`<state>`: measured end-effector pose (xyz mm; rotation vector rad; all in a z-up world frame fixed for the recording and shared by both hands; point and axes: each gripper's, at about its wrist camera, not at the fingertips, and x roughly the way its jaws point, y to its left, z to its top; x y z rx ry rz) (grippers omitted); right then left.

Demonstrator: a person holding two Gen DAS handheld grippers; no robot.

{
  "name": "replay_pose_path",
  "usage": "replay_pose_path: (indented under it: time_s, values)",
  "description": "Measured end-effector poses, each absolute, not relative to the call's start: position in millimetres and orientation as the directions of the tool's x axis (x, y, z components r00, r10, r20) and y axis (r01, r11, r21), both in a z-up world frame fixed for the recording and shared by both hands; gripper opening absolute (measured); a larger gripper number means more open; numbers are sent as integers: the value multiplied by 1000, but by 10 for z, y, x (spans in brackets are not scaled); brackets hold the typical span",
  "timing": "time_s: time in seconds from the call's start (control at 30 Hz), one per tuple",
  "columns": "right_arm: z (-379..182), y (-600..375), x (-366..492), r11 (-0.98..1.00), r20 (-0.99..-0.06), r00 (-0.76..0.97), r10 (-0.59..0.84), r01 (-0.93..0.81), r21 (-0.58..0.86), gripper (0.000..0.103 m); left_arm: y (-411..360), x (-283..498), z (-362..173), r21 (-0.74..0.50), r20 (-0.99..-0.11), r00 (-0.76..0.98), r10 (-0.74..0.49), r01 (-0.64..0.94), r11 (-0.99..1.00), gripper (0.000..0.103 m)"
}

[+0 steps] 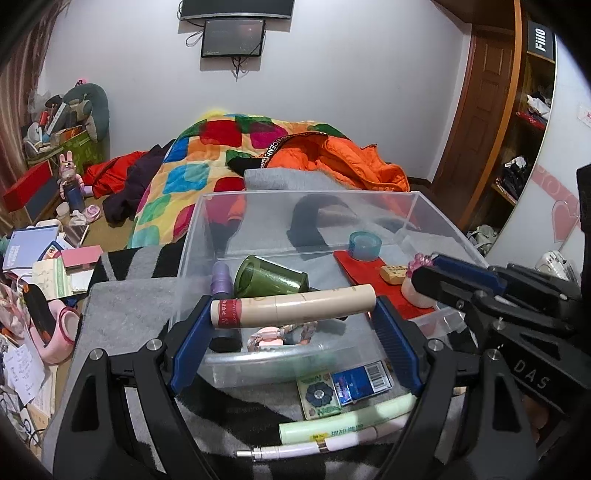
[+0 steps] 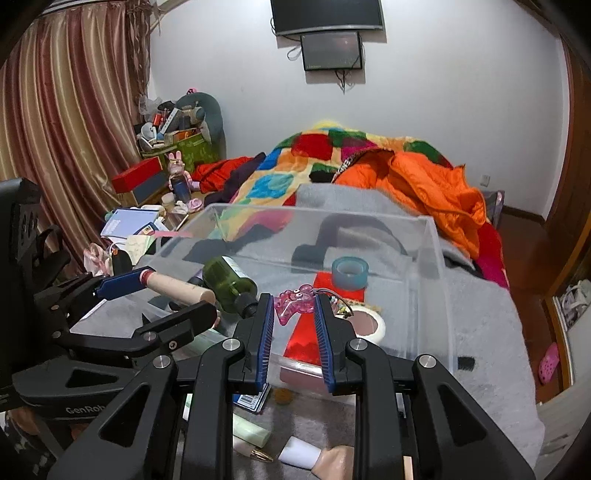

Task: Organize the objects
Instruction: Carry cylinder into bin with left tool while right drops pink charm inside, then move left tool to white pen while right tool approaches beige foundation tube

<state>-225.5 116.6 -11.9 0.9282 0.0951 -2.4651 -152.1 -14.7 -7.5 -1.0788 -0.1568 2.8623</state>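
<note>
Beige tube was clamped lengthwise by the widely spread left gripper above the clear bin. Beside it, a pink charm was pinched in the nearly closed right gripper, over the bin's near edge.

Home bedrm, bed w/ patchwork quilt, curtains, wall TV
</note>
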Motion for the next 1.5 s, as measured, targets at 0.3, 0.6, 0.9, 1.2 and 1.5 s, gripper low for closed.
replay_pose_path:
  time_s: [0.3, 0.6, 0.9, 1.2, 1.5]
  values:
    - [-226, 1167, -2309, -871, -661, -613, -434, 473, 133, 21, -142, -1612, -90, -132, -671, -731, 126, -50, -990, 85]
    - [-202, 1212, -2296, -876, -671, -609, -423, 466, 129, 25, -136, -1598, -59, -153, -676, -721, 154, -68, -986, 88]
    - [-86, 1326, -2132, -876, -655, -625, -425, 466, 125, 41, -118, -1383, 113, -141, -640, -753, 153, -81, -987, 92]
    - [91, 1579, -1874, -893, -615, -679, -402, 440, 97, 64, -156, -1116, 137, -101, -641, -757, 128, -82, -991, 95]
    - [-95, 1951, -1583, -934, -649, -709, -276, 357, 7, 74, -328, -824, -234, -60, -709, -701, 76, -47, -997, 96]
